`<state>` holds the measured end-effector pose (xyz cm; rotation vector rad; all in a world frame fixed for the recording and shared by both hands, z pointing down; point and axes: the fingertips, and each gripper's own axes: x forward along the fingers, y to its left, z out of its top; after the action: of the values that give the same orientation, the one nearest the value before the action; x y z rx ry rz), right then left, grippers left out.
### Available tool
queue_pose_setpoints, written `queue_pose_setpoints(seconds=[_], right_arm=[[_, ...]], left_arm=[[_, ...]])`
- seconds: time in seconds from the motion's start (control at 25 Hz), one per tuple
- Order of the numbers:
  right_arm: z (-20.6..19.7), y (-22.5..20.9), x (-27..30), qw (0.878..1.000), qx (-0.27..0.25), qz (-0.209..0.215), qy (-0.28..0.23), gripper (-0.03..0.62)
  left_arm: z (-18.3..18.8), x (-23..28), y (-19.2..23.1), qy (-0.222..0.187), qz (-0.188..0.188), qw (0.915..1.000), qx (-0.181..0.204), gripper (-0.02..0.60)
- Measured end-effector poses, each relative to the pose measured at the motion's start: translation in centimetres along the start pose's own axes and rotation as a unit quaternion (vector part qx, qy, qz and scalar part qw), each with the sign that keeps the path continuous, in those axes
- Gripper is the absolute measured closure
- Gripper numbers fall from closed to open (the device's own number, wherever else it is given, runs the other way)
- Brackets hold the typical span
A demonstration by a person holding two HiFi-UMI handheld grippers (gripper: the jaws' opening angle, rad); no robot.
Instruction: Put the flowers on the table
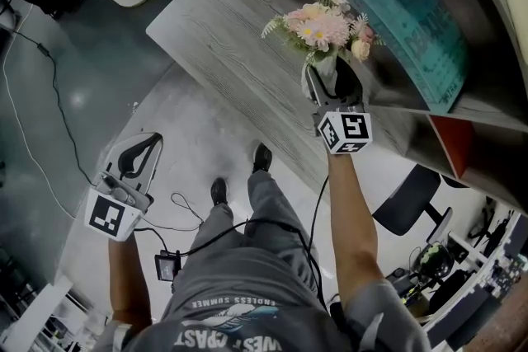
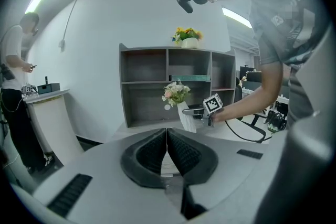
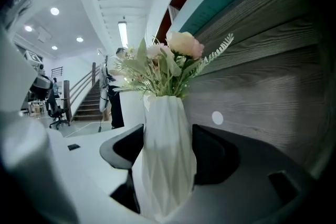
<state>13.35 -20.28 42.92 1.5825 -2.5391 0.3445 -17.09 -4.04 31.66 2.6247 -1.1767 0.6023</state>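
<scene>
**Q:** Grey wood-grain table [image 1: 231,53] along the shelf unit [image 1: 462,107]. Where are the flowers [image 1: 324,27]?

**Me:** In a white faceted vase [image 3: 164,165]. My right gripper [image 1: 332,82] pinches its body from both sides and holds it tilted over the table, just before the shelves.

**Q:** Your left?

**Me:** My left gripper [image 2: 167,139] hangs over the floor [image 1: 198,136], jaws pressed together with nothing between them.

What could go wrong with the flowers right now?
1. The right tongs grip the white vase only by its sides, so it might slip and topple onto the table.
2. The flowers sit very close to the shelf. They could bump it and tip the vase as it is set down.
</scene>
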Motion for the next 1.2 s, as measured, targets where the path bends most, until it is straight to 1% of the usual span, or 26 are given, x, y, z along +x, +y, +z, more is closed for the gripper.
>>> queue_pose_setpoints(seconds=[0.2,0.48,0.76,0.92,1.08,1.12,1.2], right_arm=[[1.1,-0.5,0.0,0.999,-0.013,-0.016,-0.043,0.290],[0.3,-0.1,2.0,0.998,-0.005,-0.025,-0.065,0.292],[-0.6,0.9,1.1,0.994,-0.047,-0.053,-0.087,0.293],[-0.9,1.2,-0.9,0.990,-0.064,-0.078,-0.094,0.296],[-2.4,1.1,-4.2,0.987,-0.094,-0.105,-0.081,0.299],[-3.3,0.9,-4.7,0.987,-0.095,-0.111,-0.067,0.299],[-5.2,0.8,-4.9,0.988,-0.101,-0.113,-0.016,0.305]], left_arm=[[-0.9,-0.3,-0.5,0.018,-0.002,0.9998,0.005,0.565],[-2.4,-0.6,-1.1,0.047,-0.002,0.9989,0.009,0.565],[-3.1,-0.9,-2.0,0.060,-0.006,0.9978,0.028,0.565],[-3.4,-1.2,-2.4,0.064,-0.009,0.9974,0.032,0.565],[-3.1,-1.2,-3.0,0.064,-0.017,0.9969,0.041,0.565],[-3.1,-1.1,-3.1,0.065,-0.019,0.9968,0.043,0.565],[-3.1,-0.8,-3.4,0.065,-0.023,0.9966,0.044,0.565]])
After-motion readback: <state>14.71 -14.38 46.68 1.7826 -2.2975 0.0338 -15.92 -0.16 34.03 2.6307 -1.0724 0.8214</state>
